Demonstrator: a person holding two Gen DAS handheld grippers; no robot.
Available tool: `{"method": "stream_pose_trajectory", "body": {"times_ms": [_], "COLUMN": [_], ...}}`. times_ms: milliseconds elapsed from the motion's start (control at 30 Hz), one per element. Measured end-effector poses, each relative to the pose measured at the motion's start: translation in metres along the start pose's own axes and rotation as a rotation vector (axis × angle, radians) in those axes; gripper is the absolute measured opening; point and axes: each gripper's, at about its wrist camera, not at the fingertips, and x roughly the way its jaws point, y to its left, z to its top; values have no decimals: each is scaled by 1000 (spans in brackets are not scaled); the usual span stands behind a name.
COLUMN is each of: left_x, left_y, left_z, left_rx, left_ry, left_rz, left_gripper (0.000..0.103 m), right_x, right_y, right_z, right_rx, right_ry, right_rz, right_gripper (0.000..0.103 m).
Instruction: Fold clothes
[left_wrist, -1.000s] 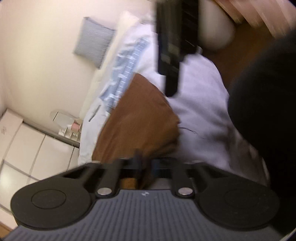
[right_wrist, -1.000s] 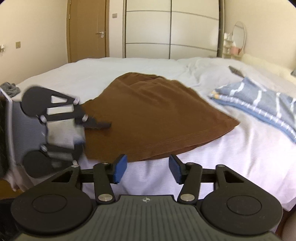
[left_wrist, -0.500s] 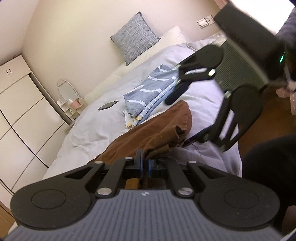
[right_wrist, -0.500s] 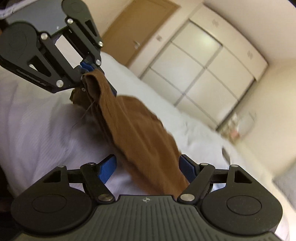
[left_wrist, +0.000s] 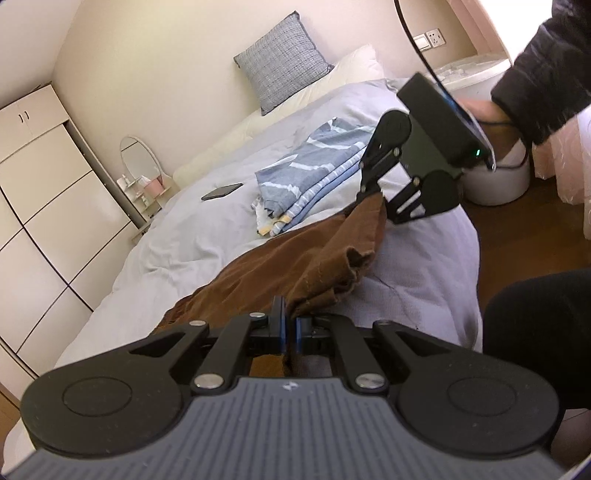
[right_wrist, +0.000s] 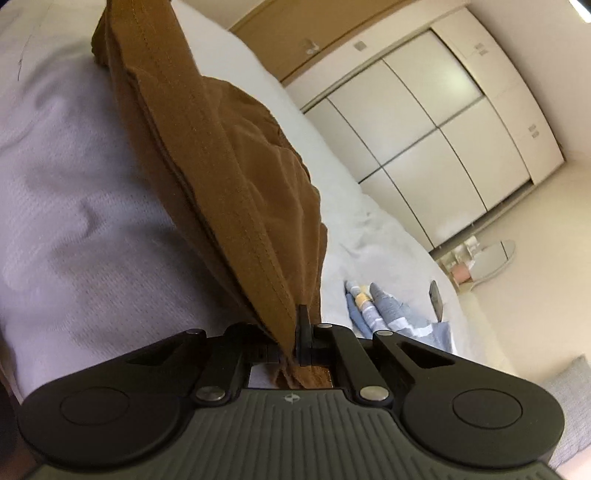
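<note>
Holding the brown garment (left_wrist: 295, 266) by two points of its hem, we keep it partly lifted over the near side of the bed (left_wrist: 192, 236). Our left gripper (left_wrist: 289, 328) has its jaws pressed together on a bunched piece of the brown cloth, with almost no gap between them. In the left wrist view our right gripper (left_wrist: 373, 194) is farther away, at the foot corner of the bed, and it pinches another part of the same hem, so the edge runs stretched between the two tools. The right wrist view shows this too: the jaws of the right gripper are closed on the stitched hem, and the cloth goes up and away from it in a taut fold. The rest of the garment lies wrinkled on the pale sheet.

Just beyond the brown cloth, a blue striped garment (left_wrist: 314, 177) lies folded on the bed, and a dark phone (left_wrist: 221, 192) rests on the sheet near it. At the head of the bed a grey pillow (left_wrist: 280, 59) leans on the wall above a cream pillow (left_wrist: 303, 96). Beside the bed we see a white wardrobe (right_wrist: 436, 125) and a small oval mirror (left_wrist: 138, 162). A black sleeve (left_wrist: 546, 88) covers the arm behind the right gripper.
</note>
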Motion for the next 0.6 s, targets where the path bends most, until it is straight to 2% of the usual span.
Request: {"method": "stream_pose_trajectory", "body": {"times_ms": [133,300,433,600], "left_x": [-17,-72,-124,-168], "left_y": [15,36,29,-5], "left_z": [8,10,-3,-15], "left_rx": [1,20,14,-11], "left_ry": [-24,-19,22,117], "left_rz": [48,134,146,113], "left_gripper": [4,3,3,3], "right_x": [-24,-81,-125,-162], "right_y": [-19,-21,-2,23], "right_z": [22,66,89,92], "right_rx": [23,7,-3,1], "right_ry": [-28,-93,-131,-115], "right_rz": [-8,48,133,283], "right_gripper": [1,1,1,1]}}
